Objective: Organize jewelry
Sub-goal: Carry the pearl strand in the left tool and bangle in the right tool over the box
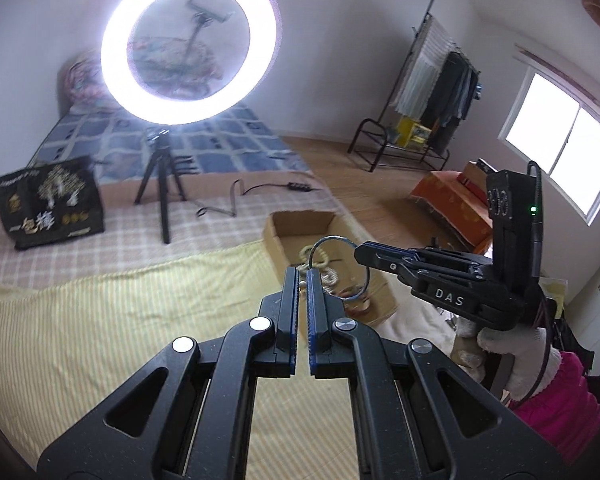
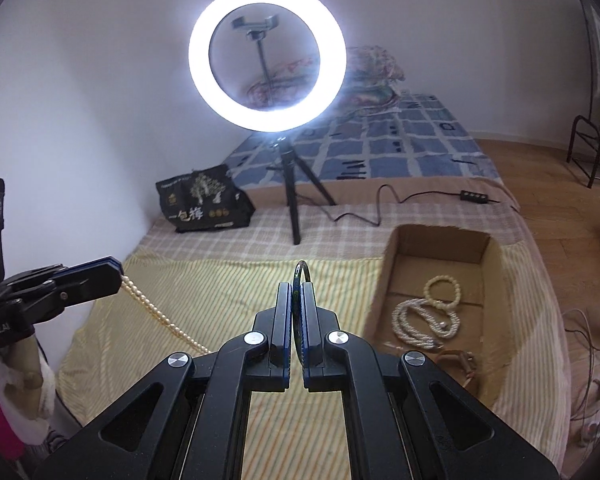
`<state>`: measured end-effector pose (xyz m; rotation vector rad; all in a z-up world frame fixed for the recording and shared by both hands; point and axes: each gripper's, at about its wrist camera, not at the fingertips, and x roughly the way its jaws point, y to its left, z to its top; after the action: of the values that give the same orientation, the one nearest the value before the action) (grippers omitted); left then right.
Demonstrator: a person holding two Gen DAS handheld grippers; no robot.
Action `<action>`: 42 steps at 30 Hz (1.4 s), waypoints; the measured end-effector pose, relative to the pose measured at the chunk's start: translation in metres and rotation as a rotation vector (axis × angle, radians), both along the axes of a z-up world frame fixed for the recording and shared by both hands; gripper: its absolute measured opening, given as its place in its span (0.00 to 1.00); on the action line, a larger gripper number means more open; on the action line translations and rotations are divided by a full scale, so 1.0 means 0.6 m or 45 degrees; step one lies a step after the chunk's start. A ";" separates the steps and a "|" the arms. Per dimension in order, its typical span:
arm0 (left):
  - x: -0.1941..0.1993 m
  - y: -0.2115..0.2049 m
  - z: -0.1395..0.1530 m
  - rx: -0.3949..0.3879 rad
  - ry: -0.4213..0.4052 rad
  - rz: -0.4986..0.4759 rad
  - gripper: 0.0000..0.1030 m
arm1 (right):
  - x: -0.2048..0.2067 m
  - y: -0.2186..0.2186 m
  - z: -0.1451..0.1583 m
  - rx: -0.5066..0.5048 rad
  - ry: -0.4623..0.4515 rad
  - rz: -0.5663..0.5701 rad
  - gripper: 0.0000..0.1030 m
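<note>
Left gripper (image 1: pixel 302 280) is clamped on a pearl strand (image 2: pixel 156 312) that hangs toward the yellow striped sheet (image 2: pixel 228 280). Right gripper (image 2: pixel 297 292) is clamped on a dark bangle (image 1: pixel 340 268). Beyond it to the right, pearl bracelets (image 2: pixel 428 312) are seen in a cardboard box (image 2: pixel 440 244); farther ahead a ring light (image 2: pixel 267 57) on a tripod (image 2: pixel 290 196), with a black bag (image 2: pixel 204 200) to its left.

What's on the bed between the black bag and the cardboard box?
The ring light's tripod stands between the black bag and the cardboard box, its cable trailing behind; seen in both wrist views.
</note>
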<state>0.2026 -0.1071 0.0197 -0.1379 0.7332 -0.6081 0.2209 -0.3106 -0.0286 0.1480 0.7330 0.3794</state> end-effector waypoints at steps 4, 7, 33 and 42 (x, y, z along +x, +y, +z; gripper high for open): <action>0.009 -0.044 0.019 0.005 -0.029 -0.052 0.01 | 0.002 -0.045 0.006 0.003 -0.011 -0.055 0.02; 0.019 -0.078 0.027 0.009 -0.040 -0.081 0.01 | 0.008 -0.076 0.005 -0.006 -0.010 -0.095 0.02; 0.092 -0.285 -0.038 0.061 0.040 -0.258 0.01 | 0.123 -0.222 -0.091 0.018 0.071 -0.257 0.02; 0.091 -0.313 -0.103 0.164 0.099 -0.290 0.01 | 0.148 -0.231 -0.127 -0.051 0.109 -0.282 0.02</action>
<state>0.2574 -0.2952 -0.0419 0.0418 0.8682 -0.7729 0.3100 -0.4495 -0.1045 0.2067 0.7992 0.1483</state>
